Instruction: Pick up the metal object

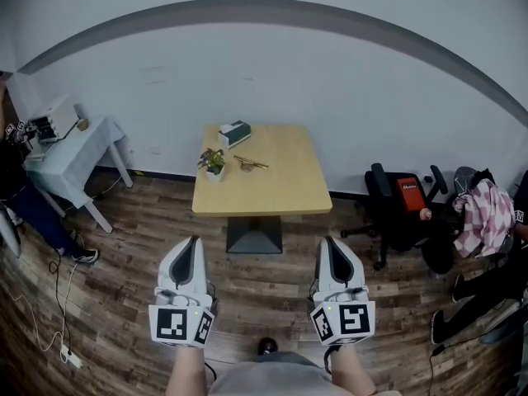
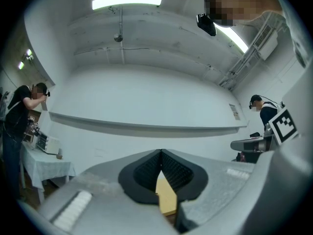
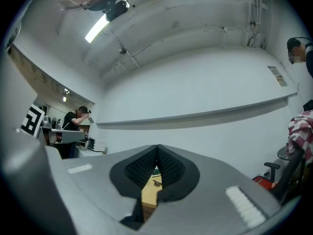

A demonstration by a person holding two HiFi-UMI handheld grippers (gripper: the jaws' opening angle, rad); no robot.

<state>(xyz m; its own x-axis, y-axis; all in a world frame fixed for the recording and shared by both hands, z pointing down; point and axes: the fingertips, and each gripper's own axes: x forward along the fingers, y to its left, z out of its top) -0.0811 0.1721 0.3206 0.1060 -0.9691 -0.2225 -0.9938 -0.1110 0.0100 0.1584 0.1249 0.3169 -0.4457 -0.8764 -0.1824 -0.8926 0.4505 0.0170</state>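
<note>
Both tools are closed with nothing in them. The left tool (image 1: 195, 242) has its ribbed pads pressed together, and so does the right tool (image 1: 327, 242). They sit side by side low in the head view, both aimed toward 12 o'clock.

The metal object (image 1: 250, 163) is a thin brassy-looking thing. It lies flat on the tabletop (image 1: 272, 190), well apart from both tools: around 1 o'clock from the left one and 11 o'clock from the right one, with a stretch of floor in between. In the right gripper view you can just make out a dark little shape on the wood through the gap under the closed pads, but it's too small to say much.

A small potted plant (image 1: 212, 162) sits just beside the object at its 9 o'clock. A tissue box (image 1: 234, 132) is at its 11 o'clock, near the far edge.

The tabletop is light wood on a dark pedestal, pushed up to a white wall (image 1: 272, 73), and the floor (image 1: 124, 295) is dark wood planks. A side table with a pale cloth (image 1: 70, 162) stands off at 9 o'clock. A black office chair (image 1: 403, 209) and a checked pink cloth (image 1: 483, 211) are at 3 o'clock.
</note>
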